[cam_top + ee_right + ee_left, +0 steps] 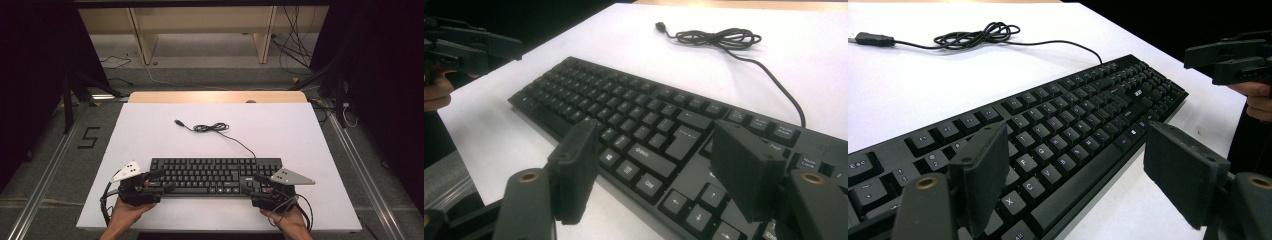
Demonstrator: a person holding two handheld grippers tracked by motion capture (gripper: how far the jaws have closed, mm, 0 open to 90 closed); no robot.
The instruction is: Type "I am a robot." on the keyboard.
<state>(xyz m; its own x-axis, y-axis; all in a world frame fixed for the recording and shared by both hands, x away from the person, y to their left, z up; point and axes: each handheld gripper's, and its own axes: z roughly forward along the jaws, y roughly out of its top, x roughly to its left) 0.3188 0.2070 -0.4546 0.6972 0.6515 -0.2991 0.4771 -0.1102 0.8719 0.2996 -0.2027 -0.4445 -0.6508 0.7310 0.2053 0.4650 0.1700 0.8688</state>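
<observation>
A black keyboard (pixel 215 175) lies flat on the white board (pixel 150 135), near its front edge. Its thin cable (pixel 211 128) runs back from the keyboard into a loose coil and ends in a USB plug (pixel 177 122). My left gripper (pixel 162 181) is at the keyboard's front left corner, open. In the left gripper view (pixel 1075 135) one jaw stands over the keys and the other over the bare board, with the front edge between them. My right gripper (pixel 251 184) is at the front right corner, open; in its own view (pixel 654 130) it hovers over the arrow keys.
The board's front edge (pixel 215 230) lies just behind both hands. A wooden table strip (pixel 215 96) runs along the far side. Metal rails (pixel 45 175) flank the table, with a taped 5 (pixel 89 137) on the floor at left and loose cables (pixel 295 50) beyond.
</observation>
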